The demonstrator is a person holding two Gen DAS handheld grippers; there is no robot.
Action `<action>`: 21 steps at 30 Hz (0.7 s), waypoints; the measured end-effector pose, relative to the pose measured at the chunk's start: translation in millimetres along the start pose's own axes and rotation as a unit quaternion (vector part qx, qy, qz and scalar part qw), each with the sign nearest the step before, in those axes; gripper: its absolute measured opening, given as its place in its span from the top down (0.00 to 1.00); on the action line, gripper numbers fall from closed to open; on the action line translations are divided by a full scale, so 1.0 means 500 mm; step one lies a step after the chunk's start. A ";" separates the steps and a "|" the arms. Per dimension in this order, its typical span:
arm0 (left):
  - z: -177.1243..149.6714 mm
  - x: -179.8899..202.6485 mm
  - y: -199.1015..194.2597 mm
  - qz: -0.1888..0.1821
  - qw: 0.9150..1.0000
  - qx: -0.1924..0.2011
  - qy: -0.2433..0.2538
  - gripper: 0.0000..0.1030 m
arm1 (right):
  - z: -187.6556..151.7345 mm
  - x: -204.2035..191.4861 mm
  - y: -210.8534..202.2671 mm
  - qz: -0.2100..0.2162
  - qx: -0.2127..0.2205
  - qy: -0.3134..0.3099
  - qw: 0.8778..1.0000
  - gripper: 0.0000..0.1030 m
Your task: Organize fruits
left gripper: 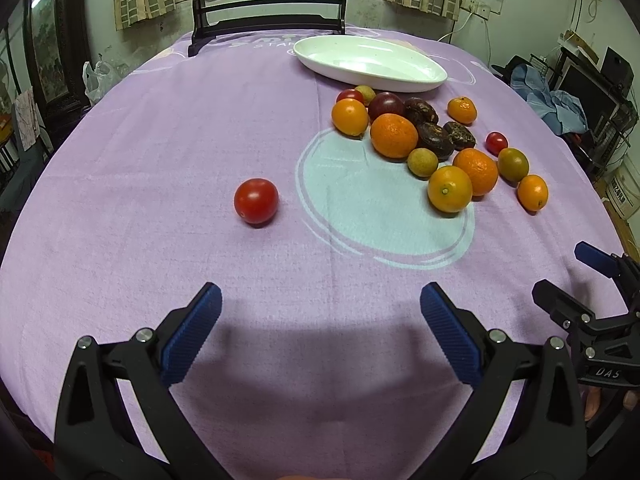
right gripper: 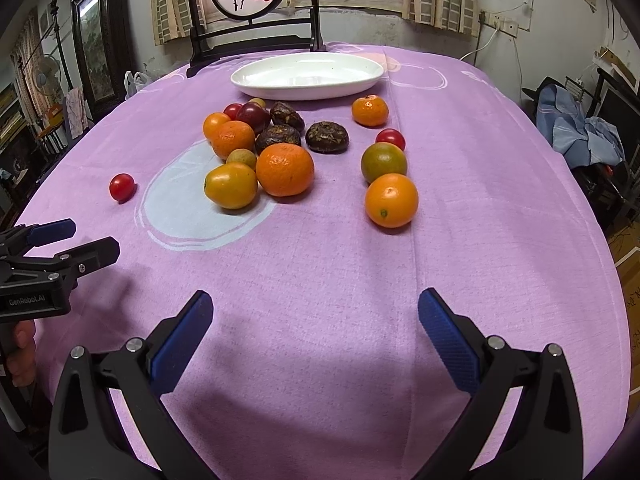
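— State of the two tools?

— The left gripper [left gripper: 320, 336] hangs low over the purple tablecloth [left gripper: 160, 160], jaws spread wide, nothing between the blue pads. The right gripper [right gripper: 316, 336] is the same: jaws wide apart, holding nothing. The two sit side by side at the near edge of the table.

— And the fruit?

— Loose on the cloth, none on the white oval plate [right gripper: 308, 76], which stands at the far side just behind the pile. One red cherry tomato [left gripper: 256, 201] lies alone, well apart from the rest, ahead of the left gripper — glossy and round. The main cluster sits beside a pale blue circle printed on the cloth: a rough-skinned tangerine [right gripper: 285, 169] touching a smooth orange-yellow fruit [right gripper: 231, 185], with three dark brown wrinkled fruits [right gripper: 327, 137] behind them.

— Anything to the right?

— A green-orange fruit [right gripper: 384, 162] just behind a smooth orange one [right gripper: 391, 200], a second small tomato [right gripper: 390, 138], and a small tangerine [right gripper: 370, 110] near the plate.
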State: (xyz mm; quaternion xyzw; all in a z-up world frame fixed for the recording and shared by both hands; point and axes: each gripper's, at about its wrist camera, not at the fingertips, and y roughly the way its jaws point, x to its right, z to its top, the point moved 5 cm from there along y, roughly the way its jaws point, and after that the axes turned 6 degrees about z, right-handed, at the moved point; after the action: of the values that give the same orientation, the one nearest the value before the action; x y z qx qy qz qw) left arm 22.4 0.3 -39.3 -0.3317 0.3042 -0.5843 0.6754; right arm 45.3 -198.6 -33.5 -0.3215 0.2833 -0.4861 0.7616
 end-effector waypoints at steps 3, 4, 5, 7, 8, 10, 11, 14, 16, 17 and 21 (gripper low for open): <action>0.000 0.000 0.000 0.000 1.000 0.000 0.001 0.02 | 0.000 0.000 0.000 0.000 0.000 0.000 1.000 0.01; 0.000 0.000 0.000 0.001 1.000 0.000 0.001 0.02 | -0.001 -0.001 0.001 0.000 0.000 0.000 1.000 0.01; 0.000 0.000 0.000 0.001 1.000 -0.001 0.001 0.02 | 0.000 0.000 0.000 0.000 -0.001 0.000 1.000 0.01; 0.000 0.000 0.000 0.001 1.000 0.000 0.000 0.02 | -0.001 0.000 0.000 0.001 -0.001 0.000 1.000 0.01; 0.000 0.000 0.000 0.000 1.000 0.000 0.000 0.02 | -0.002 -0.001 0.000 0.001 -0.001 -0.001 1.000 0.01; 0.000 0.000 0.000 0.000 1.000 0.000 0.000 0.02 | -0.002 -0.001 0.001 0.001 -0.001 -0.001 1.000 0.01; 0.000 0.000 0.000 0.000 1.000 0.000 -0.001 0.02 | -0.002 -0.002 0.001 0.002 -0.001 0.000 1.000 0.01; -0.002 0.000 0.001 -0.001 1.000 -0.002 -0.002 0.02 | -0.003 -0.002 0.001 0.003 -0.002 0.000 1.000 0.01; -0.002 0.000 0.001 -0.001 1.000 -0.003 -0.001 0.02 | -0.002 -0.002 0.002 0.003 -0.002 0.000 1.000 0.01; -0.002 0.000 0.002 -0.001 1.000 -0.003 0.000 0.02 | -0.003 -0.002 0.002 0.003 -0.002 -0.001 1.000 0.01; -0.003 0.000 0.003 -0.001 1.000 -0.004 0.000 0.02 | -0.004 -0.002 0.003 0.004 -0.004 -0.001 1.000 0.01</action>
State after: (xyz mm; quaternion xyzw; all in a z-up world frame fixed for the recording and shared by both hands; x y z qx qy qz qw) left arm 22.1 0.1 -41.1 -0.3346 0.3060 -0.5833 0.6739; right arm 44.5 -197.7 -35.7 -0.3235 0.2856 -0.4821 0.7625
